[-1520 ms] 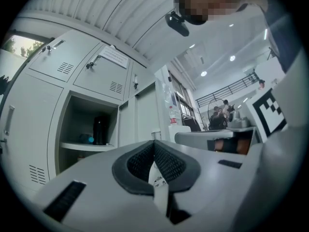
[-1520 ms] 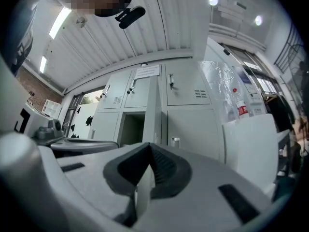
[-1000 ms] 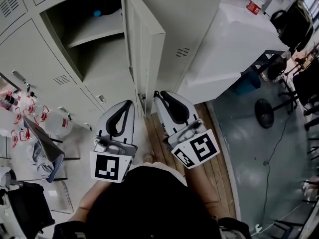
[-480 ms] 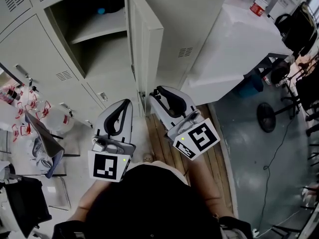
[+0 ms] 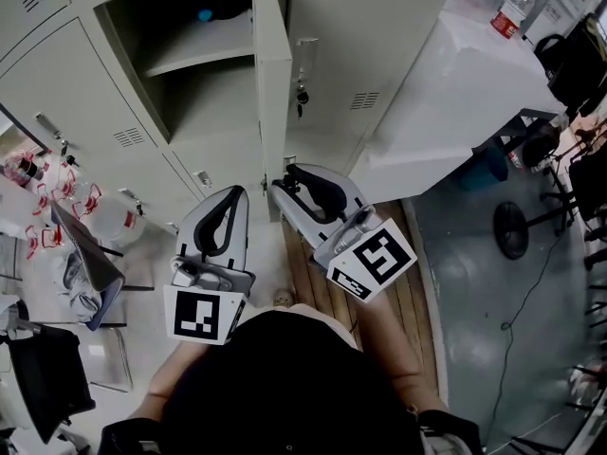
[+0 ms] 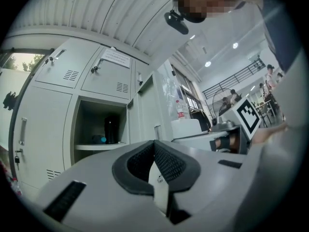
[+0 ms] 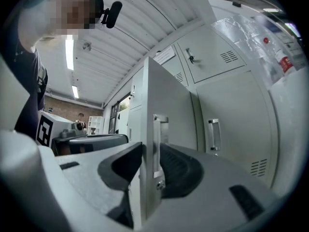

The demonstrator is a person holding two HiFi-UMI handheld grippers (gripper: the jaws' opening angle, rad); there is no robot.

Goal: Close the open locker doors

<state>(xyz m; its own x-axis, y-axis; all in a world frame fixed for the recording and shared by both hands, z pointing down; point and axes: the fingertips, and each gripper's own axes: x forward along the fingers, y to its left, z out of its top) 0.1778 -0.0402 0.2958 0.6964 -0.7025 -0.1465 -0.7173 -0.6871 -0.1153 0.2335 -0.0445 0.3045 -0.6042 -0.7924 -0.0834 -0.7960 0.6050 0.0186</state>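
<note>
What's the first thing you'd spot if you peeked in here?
The tall grey locker door stands wide open in the middle of the head view. The right gripper straddles its edge; its jaws have just been opening and aren't squeezing. Behind the door, a dark bottle stands on a shelf.

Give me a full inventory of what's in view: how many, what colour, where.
Lockers: one bank, pale grey, top of the head view.
Open locker door: one, pale grey, standing edge-on from the bank.
Keys: one bunch, dark, hanging on the shut door beside it.
Blue item: one, blue, on the open locker's shelf.
Table: one, white, right of the lockers.
Bottle: one, clear with red label, on the table.
Plastic containers: several, clear with red, far left.
Chairs: a few, black, right edge.
Left gripper: one, white with black pads, jaws shut, empty.
Right gripper: one, white with black pads, jaws have just been opening, the door's edge between them.
</note>
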